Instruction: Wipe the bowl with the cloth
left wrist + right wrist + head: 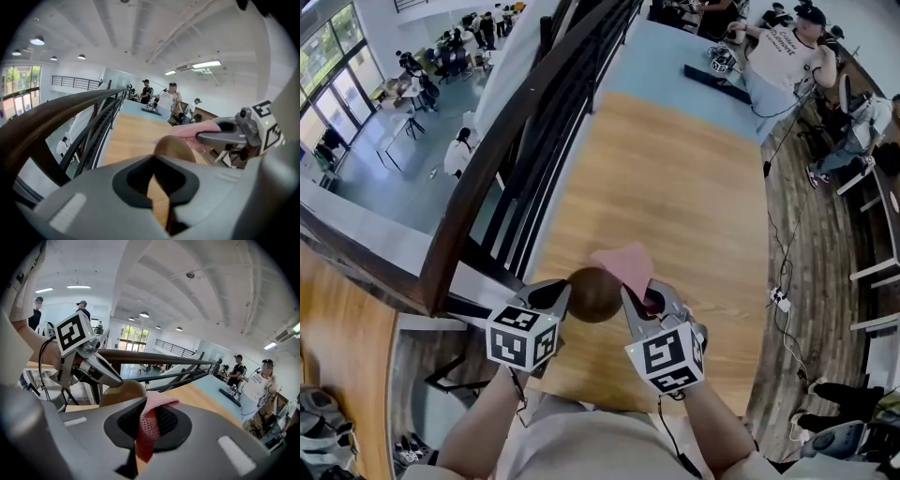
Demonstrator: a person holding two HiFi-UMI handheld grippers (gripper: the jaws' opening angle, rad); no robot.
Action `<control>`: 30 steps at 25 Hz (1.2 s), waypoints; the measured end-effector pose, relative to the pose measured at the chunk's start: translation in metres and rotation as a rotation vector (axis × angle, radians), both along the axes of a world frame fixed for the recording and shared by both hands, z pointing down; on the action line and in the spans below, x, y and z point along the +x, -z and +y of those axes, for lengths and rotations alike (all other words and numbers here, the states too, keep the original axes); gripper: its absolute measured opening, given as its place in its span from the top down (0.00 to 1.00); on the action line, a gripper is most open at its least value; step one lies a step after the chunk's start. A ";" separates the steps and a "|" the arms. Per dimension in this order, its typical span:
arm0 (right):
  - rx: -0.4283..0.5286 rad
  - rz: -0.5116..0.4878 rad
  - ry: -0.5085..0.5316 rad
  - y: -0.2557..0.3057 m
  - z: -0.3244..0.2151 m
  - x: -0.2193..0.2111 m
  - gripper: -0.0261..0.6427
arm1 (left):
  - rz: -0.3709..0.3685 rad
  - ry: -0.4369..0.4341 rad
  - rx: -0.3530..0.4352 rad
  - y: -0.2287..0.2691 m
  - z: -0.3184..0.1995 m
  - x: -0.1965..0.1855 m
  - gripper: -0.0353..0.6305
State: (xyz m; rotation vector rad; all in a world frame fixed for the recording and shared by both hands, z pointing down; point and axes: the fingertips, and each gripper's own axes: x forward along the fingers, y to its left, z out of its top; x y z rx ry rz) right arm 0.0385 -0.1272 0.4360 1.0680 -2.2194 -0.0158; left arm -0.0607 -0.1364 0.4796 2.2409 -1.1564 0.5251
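Your bowl point(594, 293) looks like brown wood, smooth and with a soft shine, while the pink cloth point(625, 264) is a knitted fabric, rough and matt. The table point(675, 187) is pale wood with a fine grain and a matt finish. Your left gripper point(565, 292) and right gripper point(630, 298) have grey plastic shells — smooth and dull.

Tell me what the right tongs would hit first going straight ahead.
Likely the bowl, just ahead and slightly left of the right tongs, whose pinched cloth would touch first; depth is unclear.
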 end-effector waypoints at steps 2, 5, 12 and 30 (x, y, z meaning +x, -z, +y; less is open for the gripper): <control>-0.015 -0.011 -0.023 -0.005 -0.010 0.007 0.94 | 0.057 0.032 -0.040 -0.004 -0.016 -0.004 0.94; -0.036 -0.026 -0.054 -0.011 -0.025 0.015 0.94 | 0.107 0.079 -0.071 -0.006 -0.041 -0.010 0.94; -0.120 -0.085 -0.090 -0.032 -0.039 0.015 0.94 | 0.121 0.126 -0.103 -0.028 -0.080 -0.026 0.94; -0.244 -0.082 -0.116 -0.102 -0.078 0.005 0.94 | 0.198 0.215 -0.275 -0.148 -0.138 -0.045 0.93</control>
